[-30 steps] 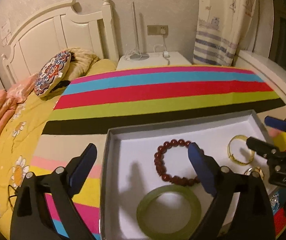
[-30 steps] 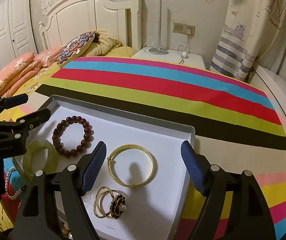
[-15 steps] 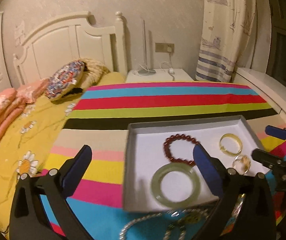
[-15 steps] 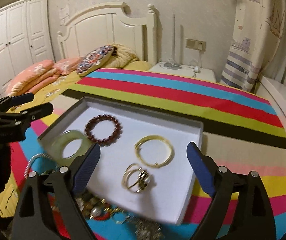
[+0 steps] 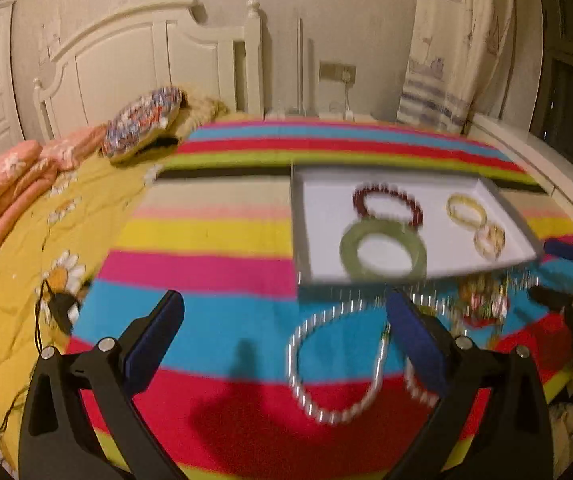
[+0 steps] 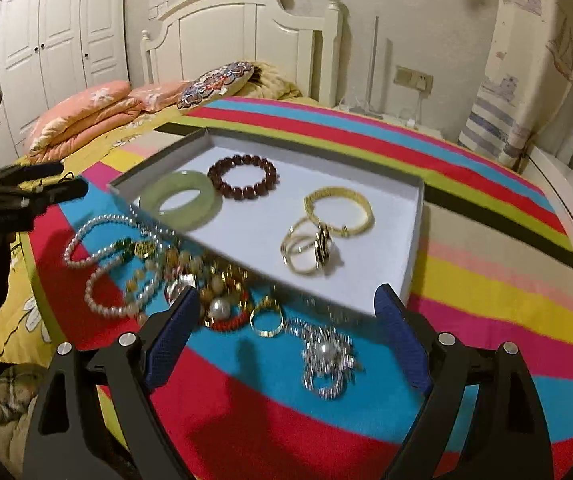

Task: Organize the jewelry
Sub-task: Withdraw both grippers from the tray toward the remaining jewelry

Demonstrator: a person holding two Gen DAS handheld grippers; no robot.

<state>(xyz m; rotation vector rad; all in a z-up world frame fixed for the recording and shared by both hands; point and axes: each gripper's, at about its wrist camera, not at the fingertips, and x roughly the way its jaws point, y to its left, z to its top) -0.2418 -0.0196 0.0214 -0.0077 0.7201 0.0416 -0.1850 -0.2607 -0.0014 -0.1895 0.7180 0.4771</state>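
While the left wrist view is smeared with blur, the left gripper (image 5: 284, 334) is seen spread wide with nothing between its ribbed blue pads, hung over a striped woven blanket (image 5: 214, 268). A looped pearl necklace (image 5: 334, 364) is laid on the blue and red stripes just beneath, partly covered by one finger. Beyond it, a shallow white cardboard tray (image 5: 310, 220) is seen, with a smooth green jade bangle (image 5: 382, 250), a dark red beaded bracelet (image 5: 386, 204) and two gold pieces lying inside. Over in the right wrist view, the right gripper (image 6: 286, 336) is likewise held apart and empty. Below it a tangle of loose jewelry (image 6: 206, 284) is heaped on the blanket just beside the tray's near edge: pearl strands, amber beads, a plain gold ring (image 6: 267, 322) and a sparkly rhinestone brooch (image 6: 326, 360). Inside the tray a thin gold bangle (image 6: 338, 210) is set touching a gold ring cluster (image 6: 310, 250).
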